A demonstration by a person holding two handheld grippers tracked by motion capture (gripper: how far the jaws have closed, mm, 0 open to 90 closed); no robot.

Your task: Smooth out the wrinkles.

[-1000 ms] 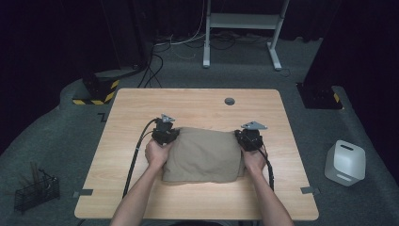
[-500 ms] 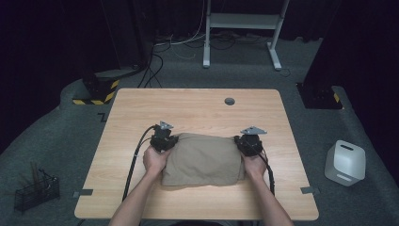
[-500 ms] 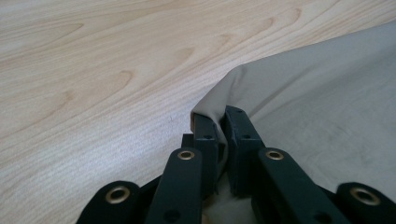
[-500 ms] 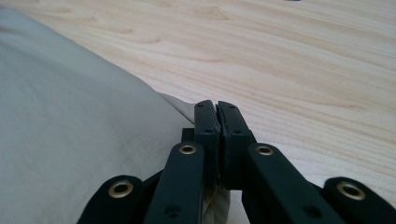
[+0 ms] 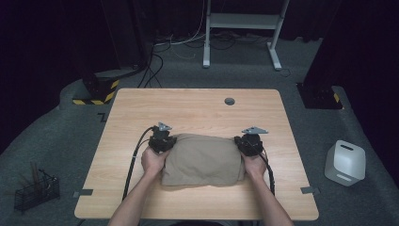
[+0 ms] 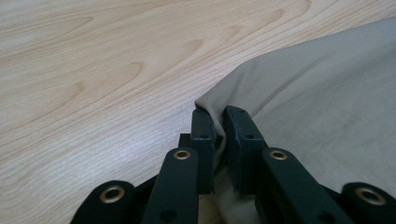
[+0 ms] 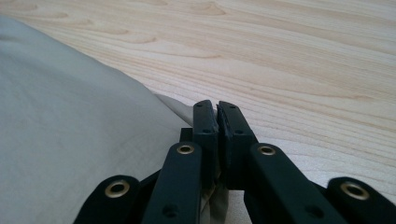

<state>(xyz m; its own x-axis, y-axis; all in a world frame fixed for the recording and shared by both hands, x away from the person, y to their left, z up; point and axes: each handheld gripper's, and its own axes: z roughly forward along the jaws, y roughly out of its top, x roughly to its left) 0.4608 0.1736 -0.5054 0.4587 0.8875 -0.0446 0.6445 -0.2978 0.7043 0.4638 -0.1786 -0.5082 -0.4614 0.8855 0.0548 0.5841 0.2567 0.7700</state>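
Two tools grip one tan cloth (image 5: 202, 160) at its far corners. Left tool (image 5: 162, 140): jaws nearly pressed together, a fold of cloth pinched between the pads; in the left gripper view the corner of the cloth (image 6: 219, 121) rises between the two black jaws, and the jaws have just been easing apart slightly with the fabric between them. Right tool (image 5: 250, 142): jaws pressed together on the cloth's other far corner; in the right gripper view a thin edge of fabric (image 7: 217, 122) sits between the pads, with the rest of the cloth spreading to that tool's left. Cloth lies folded into a rough rectangle on the wooden desk (image 5: 197, 108), spanning the gap between the two tools and extending back from them toward the person's forearms. Left hand (image 5: 154, 160) and right hand (image 5: 255, 163) hold the tool bodies just behind the cloth's side edges. Black cable (image 5: 134, 160) trails from the left tool along the desk toward the near edge. Small dark round fitting (image 5: 229, 101) sits on the desk well beyond both tools.
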